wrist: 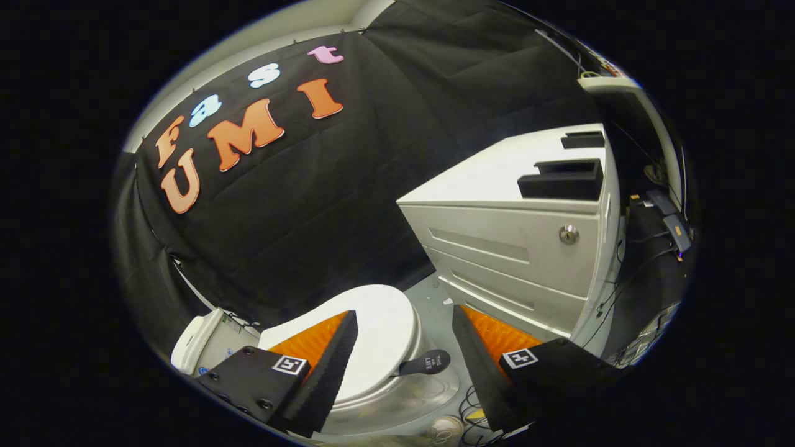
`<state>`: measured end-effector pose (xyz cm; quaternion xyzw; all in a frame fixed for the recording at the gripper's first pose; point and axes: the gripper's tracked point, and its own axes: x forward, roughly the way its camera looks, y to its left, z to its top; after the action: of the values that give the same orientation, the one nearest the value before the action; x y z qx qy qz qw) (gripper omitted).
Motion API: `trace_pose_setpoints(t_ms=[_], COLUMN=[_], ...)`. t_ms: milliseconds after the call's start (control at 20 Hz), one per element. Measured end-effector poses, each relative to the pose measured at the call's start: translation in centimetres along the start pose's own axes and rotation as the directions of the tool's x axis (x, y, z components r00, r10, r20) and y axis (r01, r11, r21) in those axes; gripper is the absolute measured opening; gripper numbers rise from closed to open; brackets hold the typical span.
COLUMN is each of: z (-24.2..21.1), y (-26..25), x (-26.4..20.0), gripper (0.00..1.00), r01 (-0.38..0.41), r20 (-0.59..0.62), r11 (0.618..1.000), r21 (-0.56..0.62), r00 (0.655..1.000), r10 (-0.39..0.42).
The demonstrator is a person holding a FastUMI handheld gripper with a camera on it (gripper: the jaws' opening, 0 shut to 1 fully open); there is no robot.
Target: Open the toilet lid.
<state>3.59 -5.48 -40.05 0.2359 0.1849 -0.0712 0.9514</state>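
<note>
Toilet lid [379, 329] down flat on the toilet bowl [428, 388], white and oval, lying below and between the fingers. Gripper [404, 326] spread wide, holding nothing, fingers well apart with the lid's front half showing in the gap. Left finger [329, 366] over the lid's near-left part, hiding some of it; whether touching or hovering above cannot be told. Right finger [481, 366] off to the side of the lid, past the bowl's rim, over the floor [428, 298]. Dark tab-like lift handle [425, 363] sticking out from the lid's right edge, in the gap, nearer the right finger than the left, not touched by either. White tank [202, 341] at the lid's far-left end, just beside the left finger's outer side. Metallic-looking bowl rim visible under the lid's front edge, just ahead of the fingers' bases. Beyond the right finger, white drawer cabinet [515, 248] standing on the floor, with a round lock [568, 234] on its top drawer and two black blocks [562, 177] on its top. Cables [472, 403] on the floor near the bowl's front, between the fingers. Black cloth wall [323, 205] behind toilet and cabinet.
</note>
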Motion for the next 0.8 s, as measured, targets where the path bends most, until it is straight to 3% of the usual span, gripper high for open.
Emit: trace_pose_setpoints(t_ms=[250, 650, 700, 800], z=[-3.9, -10.1, -10.6, -11.0], y=[-2.4, -3.6, -3.8, -3.7], x=[0.9, 1.3, 1.4, 1.7], gripper=[0.98, 0.95, 0.85, 0.84], r01=[0.036, 0.063, 0.071, 0.073], r20=[-0.070, -0.255, -0.268, -0.279], r11=[0.990, 0.941, 0.934, 0.917], r21=[0.133, 0.332, 0.349, 0.392], r00=[0.997, 0.967, 0.963, 0.959], r10=[-0.027, 0.025, 0.026, 0.043])
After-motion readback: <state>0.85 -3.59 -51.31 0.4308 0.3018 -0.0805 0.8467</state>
